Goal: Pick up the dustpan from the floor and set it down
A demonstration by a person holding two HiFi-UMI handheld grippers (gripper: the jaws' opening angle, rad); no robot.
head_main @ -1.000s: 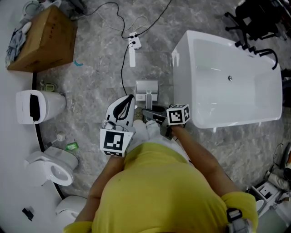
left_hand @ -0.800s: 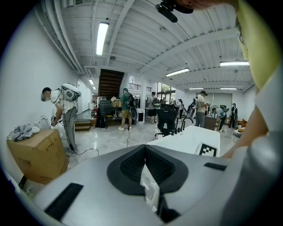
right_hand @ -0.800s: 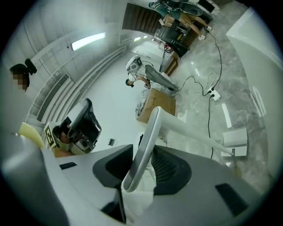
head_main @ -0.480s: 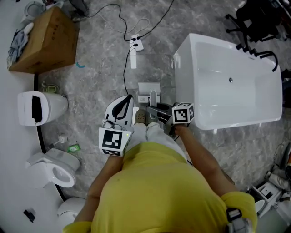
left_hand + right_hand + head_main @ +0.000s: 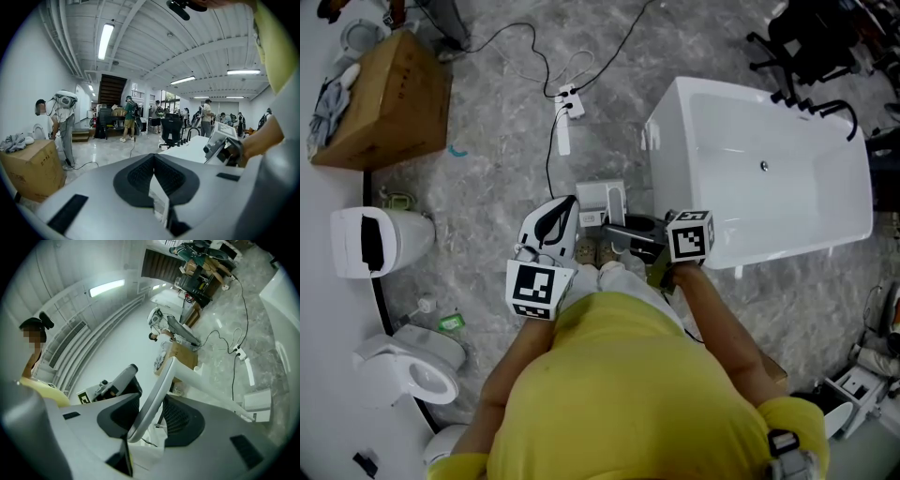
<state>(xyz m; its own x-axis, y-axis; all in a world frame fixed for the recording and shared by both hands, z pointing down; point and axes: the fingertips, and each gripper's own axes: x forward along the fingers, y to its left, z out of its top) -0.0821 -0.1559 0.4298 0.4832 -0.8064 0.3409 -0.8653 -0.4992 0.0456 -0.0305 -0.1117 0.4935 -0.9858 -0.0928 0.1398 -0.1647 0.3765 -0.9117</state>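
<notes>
The grey dustpan [image 5: 598, 201] is just ahead of the person's feet, its long pale handle [image 5: 616, 202] standing up from it. My right gripper [image 5: 613, 232] is closed round the top of that handle. In the right gripper view the handle [image 5: 158, 391] runs between the two dark pads of the right gripper [image 5: 150, 414] and touches both. The jaws are opening slightly. The pan [image 5: 257, 404] shows low over the marble floor. My left gripper [image 5: 566, 202] hovers to the left of the dustpan, its pads [image 5: 136, 174] meeting at the tips of the left gripper [image 5: 153, 158], nothing between them.
A white bathtub [image 5: 769, 178] stands close on the right. A power strip with cables [image 5: 565, 98] lies ahead on the floor. A cardboard box [image 5: 384, 94], a white bin [image 5: 370, 239] and a toilet [image 5: 408, 361] line the left wall. People [image 5: 129, 117] stand farther off.
My right gripper has risen, and its marker cube looks larger and sits farther right. The handle has stayed between its jaws. The left gripper has hardly moved.
</notes>
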